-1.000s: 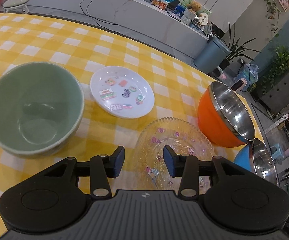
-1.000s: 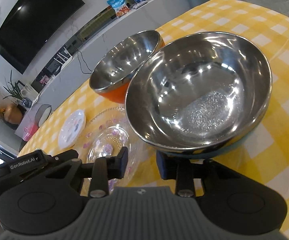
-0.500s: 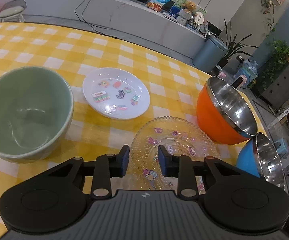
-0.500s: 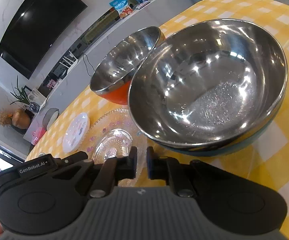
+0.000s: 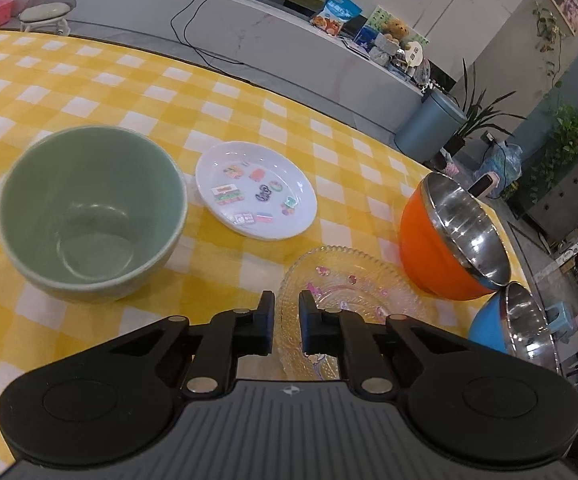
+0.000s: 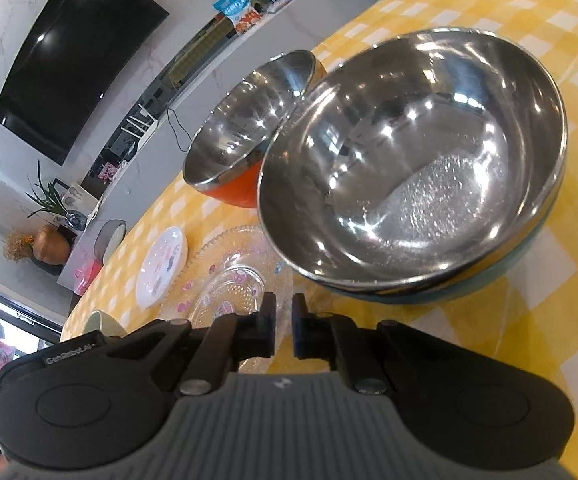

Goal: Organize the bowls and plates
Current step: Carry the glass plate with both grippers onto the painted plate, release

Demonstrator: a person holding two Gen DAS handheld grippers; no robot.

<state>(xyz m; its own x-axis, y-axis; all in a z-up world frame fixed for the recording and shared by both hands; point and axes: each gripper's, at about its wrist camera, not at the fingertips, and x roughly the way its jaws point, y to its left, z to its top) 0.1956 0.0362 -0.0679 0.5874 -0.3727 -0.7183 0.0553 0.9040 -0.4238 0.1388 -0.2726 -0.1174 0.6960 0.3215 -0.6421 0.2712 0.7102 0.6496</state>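
On the yellow checked tablecloth lie a green bowl (image 5: pixel 89 212), a white sticker plate (image 5: pixel 255 194), a clear glass plate (image 5: pixel 353 292), an orange steel-lined bowl (image 5: pixel 445 244) and a blue steel-lined bowl (image 5: pixel 509 324). My left gripper (image 5: pixel 286 316) hangs over the glass plate's near rim, jaws nearly shut with a narrow gap, holding nothing. My right gripper (image 6: pixel 284 322) is nearly shut and empty, just in front of the blue bowl (image 6: pixel 421 160), with the glass plate (image 6: pixel 229 276), white plate (image 6: pixel 161 266) and orange bowl (image 6: pixel 245 136) beyond.
The table's far edge curves behind the plates. A grey counter (image 5: pixel 249 36) with snack bags, a blue bin (image 5: pixel 429 128) and plants stand past it. A wall TV (image 6: pixel 73 60) shows in the right wrist view.
Both grippers closed from wide open to a narrow gap. The left gripper drew back and left from the glass plate. The right gripper rose slightly before the blue bowl.
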